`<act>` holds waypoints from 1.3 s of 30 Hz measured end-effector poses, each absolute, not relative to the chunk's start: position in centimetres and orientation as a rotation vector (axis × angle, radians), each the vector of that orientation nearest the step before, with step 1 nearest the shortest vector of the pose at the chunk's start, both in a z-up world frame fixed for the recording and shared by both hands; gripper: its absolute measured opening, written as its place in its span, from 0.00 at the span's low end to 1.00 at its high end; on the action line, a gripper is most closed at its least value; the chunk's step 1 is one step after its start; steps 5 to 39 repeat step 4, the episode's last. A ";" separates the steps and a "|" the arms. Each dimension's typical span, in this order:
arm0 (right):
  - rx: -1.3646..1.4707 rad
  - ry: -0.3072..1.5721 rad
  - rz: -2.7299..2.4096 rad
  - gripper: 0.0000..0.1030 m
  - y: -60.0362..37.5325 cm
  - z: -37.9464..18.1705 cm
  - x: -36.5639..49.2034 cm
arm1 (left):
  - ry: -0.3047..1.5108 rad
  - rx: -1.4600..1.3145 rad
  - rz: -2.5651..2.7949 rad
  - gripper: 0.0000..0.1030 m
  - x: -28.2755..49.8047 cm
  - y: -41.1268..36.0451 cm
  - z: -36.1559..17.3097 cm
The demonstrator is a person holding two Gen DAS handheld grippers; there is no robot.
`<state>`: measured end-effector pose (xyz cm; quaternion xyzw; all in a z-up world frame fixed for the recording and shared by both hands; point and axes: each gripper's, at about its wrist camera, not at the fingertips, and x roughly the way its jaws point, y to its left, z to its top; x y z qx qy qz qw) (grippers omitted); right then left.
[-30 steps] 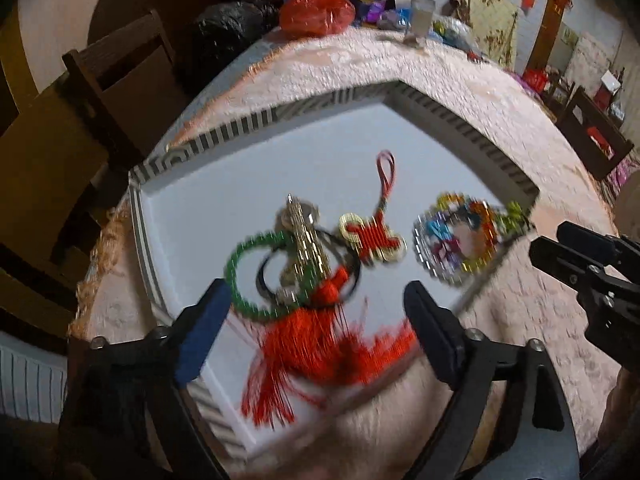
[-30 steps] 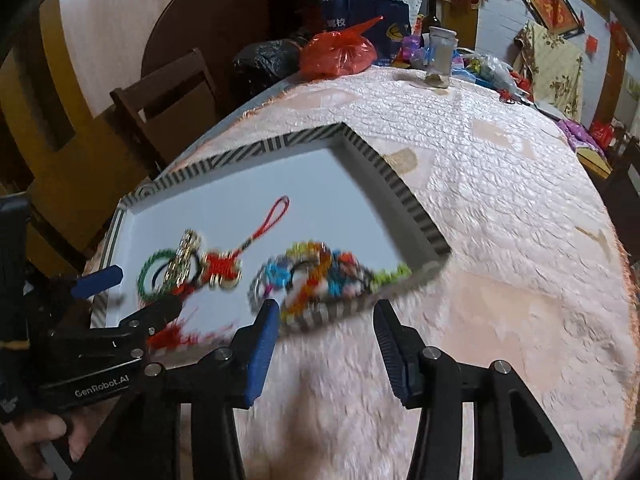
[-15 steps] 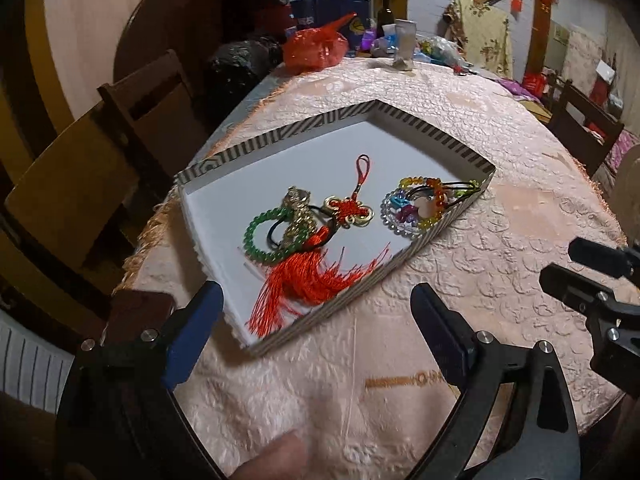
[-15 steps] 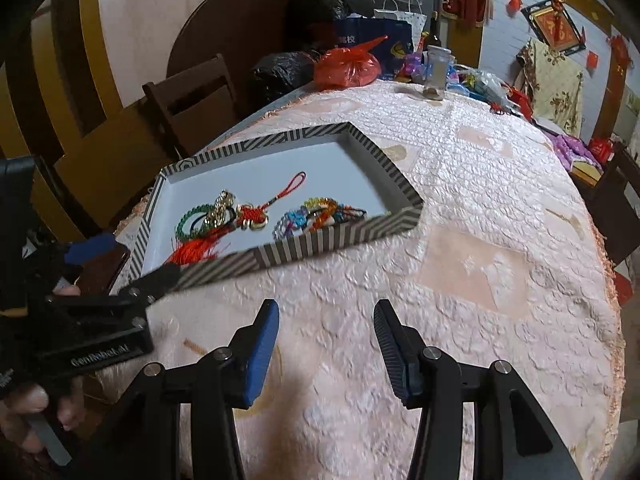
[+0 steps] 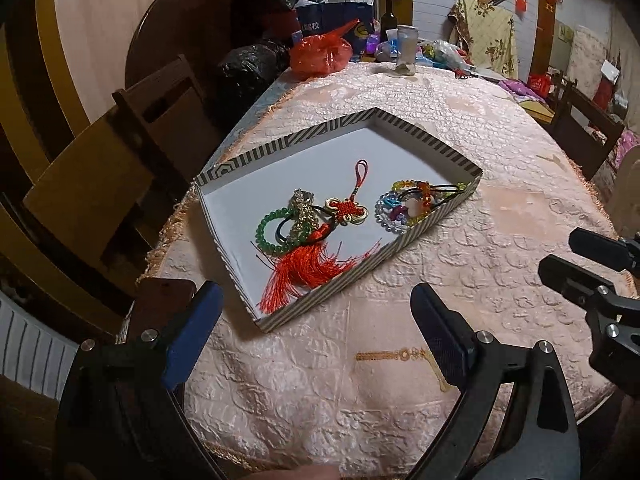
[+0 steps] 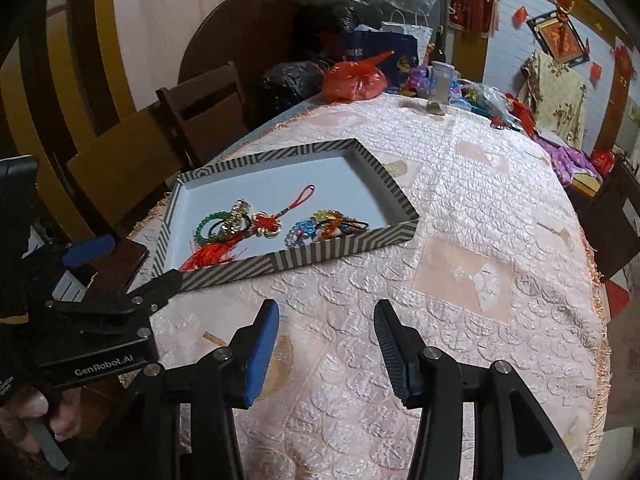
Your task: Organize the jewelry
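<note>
A shallow striped box (image 5: 416, 232) (image 6: 344, 248) with a white floor lies on the pink tablecloth. Inside it are a green bead bracelet (image 5: 269, 229) (image 6: 204, 226), a gold pendant (image 5: 301, 216), a red knot charm with a tassel (image 5: 312, 268) (image 6: 208, 254) and a multicoloured bead bracelet (image 5: 404, 208) (image 6: 320, 228). My left gripper (image 5: 316, 320) is open and empty, hovering above the cloth just in front of the box. My right gripper (image 6: 326, 332) is also open and empty, in front of the box's near wall. Each gripper shows at the edge of the other's view.
A dark phone (image 6: 120, 264) lies at the table's left edge by the box. Wooden chairs (image 5: 120, 168) stand left of the table. A red plastic bag (image 5: 320, 54), a glass jar (image 5: 406, 50) and other clutter sit at the far end.
Both grippers have pulled back and upward from the box; it now looks smaller and farther. The jewelry stays in the box, and both grippers stay open.
</note>
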<state>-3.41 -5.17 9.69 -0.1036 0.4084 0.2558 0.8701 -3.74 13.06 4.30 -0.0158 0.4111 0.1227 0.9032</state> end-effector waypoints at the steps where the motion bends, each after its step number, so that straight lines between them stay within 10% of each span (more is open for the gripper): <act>1: -0.218 0.854 0.538 0.46 -5.0 9.8 -3.6 | 0.843 -0.030 0.260 0.92 -3.8 13.1 4.4; 39: -0.230 0.853 0.549 0.46 -4.5 9.7 -4.0 | 0.834 -0.032 0.264 0.92 -4.1 13.3 4.7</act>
